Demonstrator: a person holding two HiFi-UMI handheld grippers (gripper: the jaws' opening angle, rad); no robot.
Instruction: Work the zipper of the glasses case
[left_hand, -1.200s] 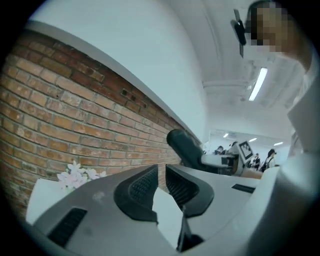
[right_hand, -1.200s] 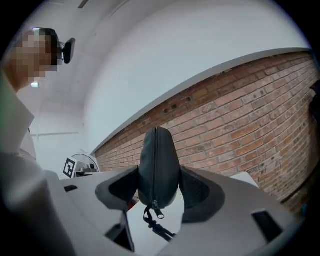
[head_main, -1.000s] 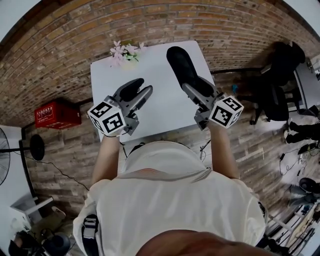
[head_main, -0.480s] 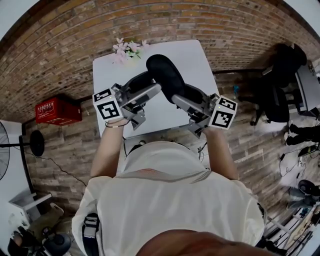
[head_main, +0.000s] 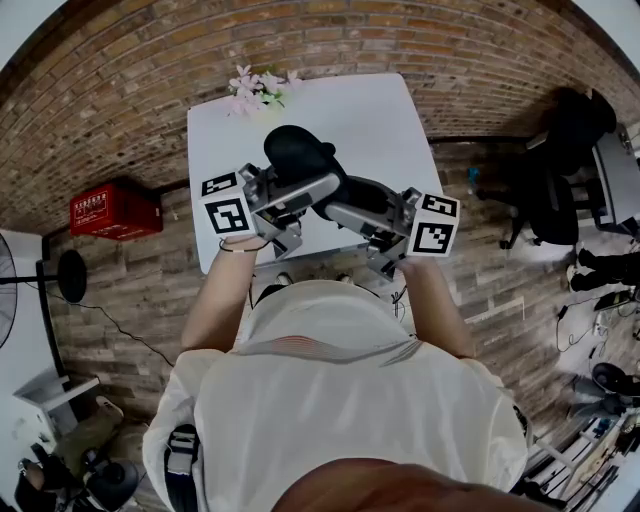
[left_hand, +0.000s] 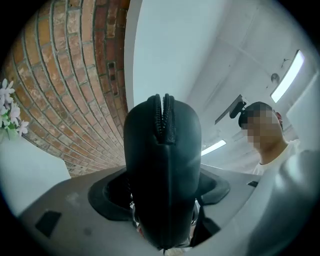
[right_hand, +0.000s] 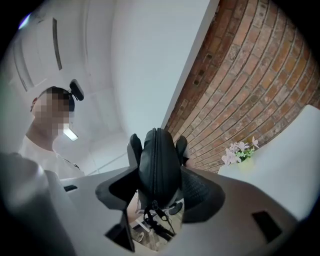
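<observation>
The right tongs (right_hand: 159, 190) pinch one end of the black oval zippered glasses case (head_main: 295, 150), held in the air above the white rectangular tabletop (head_main: 390, 120). The left tongs (left_hand: 161, 190), their jaws just opened wide, straddle the case's other end without clamping it, the zipper seam running up between them.

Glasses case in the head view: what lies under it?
The black zippered glasses case is held above the white rectangular table; bare tabletop shows around it. The patch directly beneath is covered by the case.
</observation>
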